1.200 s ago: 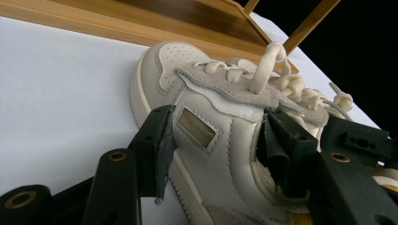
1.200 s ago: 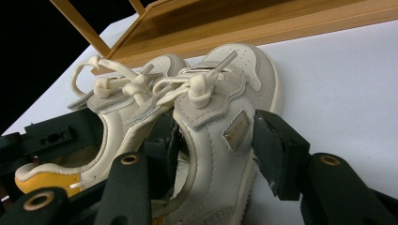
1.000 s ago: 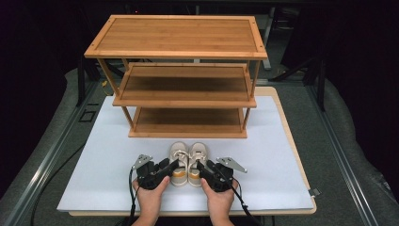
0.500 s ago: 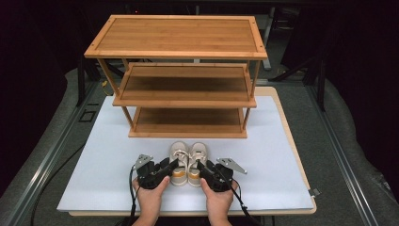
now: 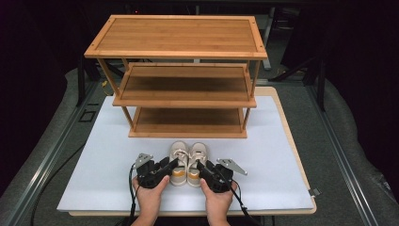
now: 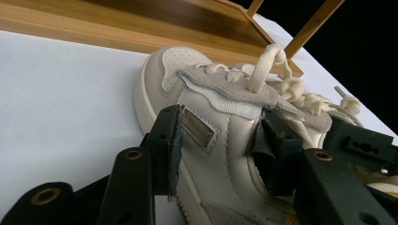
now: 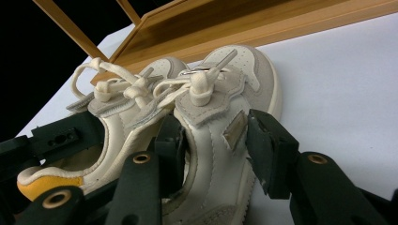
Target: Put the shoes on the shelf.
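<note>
On the white counter, near the rack, the left gripper had just been closing its jaws on the left shoe, while the right gripper clasped the right shoe, the pair touching side by side.

Bench with a white top surface and a light wooden edge exposed along its right and front sides. Directly on it, at the far half: a three-tier wooden shoe rack, its lowest shelf resting on the white surface. Directly on it, just in front of the rack: a pair of cream sneakers, the left shoe and right shoe, side by side and touching, toes toward the rack
</note>
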